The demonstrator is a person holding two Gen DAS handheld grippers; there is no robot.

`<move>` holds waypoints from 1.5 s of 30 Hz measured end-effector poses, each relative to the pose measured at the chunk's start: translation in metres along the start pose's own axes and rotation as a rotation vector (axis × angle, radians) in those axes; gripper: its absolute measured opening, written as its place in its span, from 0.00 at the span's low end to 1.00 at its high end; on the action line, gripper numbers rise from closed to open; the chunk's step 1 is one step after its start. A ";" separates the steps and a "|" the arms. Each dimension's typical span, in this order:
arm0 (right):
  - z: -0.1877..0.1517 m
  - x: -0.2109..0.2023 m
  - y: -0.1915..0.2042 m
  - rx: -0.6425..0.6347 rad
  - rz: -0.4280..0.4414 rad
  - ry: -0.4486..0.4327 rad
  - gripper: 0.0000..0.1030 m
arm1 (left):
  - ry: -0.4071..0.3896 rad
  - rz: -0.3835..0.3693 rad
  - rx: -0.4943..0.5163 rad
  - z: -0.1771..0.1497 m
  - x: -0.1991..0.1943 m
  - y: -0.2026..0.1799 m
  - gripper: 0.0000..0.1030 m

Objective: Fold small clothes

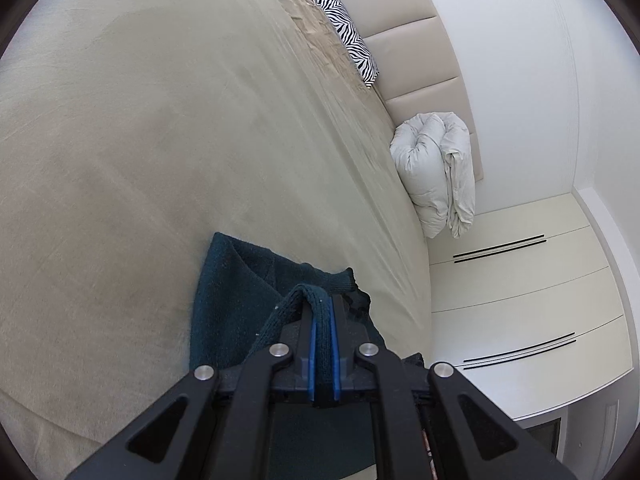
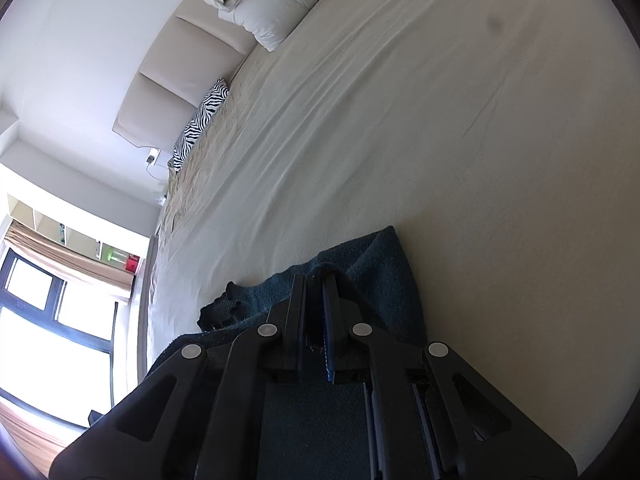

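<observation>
A: Knit (image 1: 228, 300) — where was it?
B: On the bed (image 1: 160, 140), under both tools.
A: Tools?
B: Left tool (image 1: 322, 304) and right tool (image 2: 314, 284) each clenched a fold of knit.

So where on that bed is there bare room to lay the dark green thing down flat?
Plenty. The bedspread lies bare from the dark green garment up to the zebra pillow and the folded duvet by the headboard. It is crowded only along the headboard and right at the garment, which both hand-held grippers, left and right, pinch.
</observation>
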State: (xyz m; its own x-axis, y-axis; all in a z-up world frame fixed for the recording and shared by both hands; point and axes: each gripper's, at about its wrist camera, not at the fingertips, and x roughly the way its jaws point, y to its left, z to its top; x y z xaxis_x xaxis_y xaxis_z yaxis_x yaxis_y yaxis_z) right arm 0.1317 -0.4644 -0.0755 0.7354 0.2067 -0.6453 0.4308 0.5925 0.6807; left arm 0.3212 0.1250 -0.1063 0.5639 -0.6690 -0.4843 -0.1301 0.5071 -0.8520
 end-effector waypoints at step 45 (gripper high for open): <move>-0.117 -0.056 -0.015 -0.493 -0.344 0.028 0.09 | 0.031 0.368 0.427 -0.118 -0.020 0.033 0.14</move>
State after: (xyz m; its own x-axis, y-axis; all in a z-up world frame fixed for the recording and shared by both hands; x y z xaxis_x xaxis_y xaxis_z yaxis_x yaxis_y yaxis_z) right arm 0.0235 -0.3937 -0.0901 0.5800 -0.0449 -0.8134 0.3439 0.9187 0.1945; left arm 0.2096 0.0905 -0.1480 0.5184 -0.4185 -0.7457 0.0316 0.8809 -0.4723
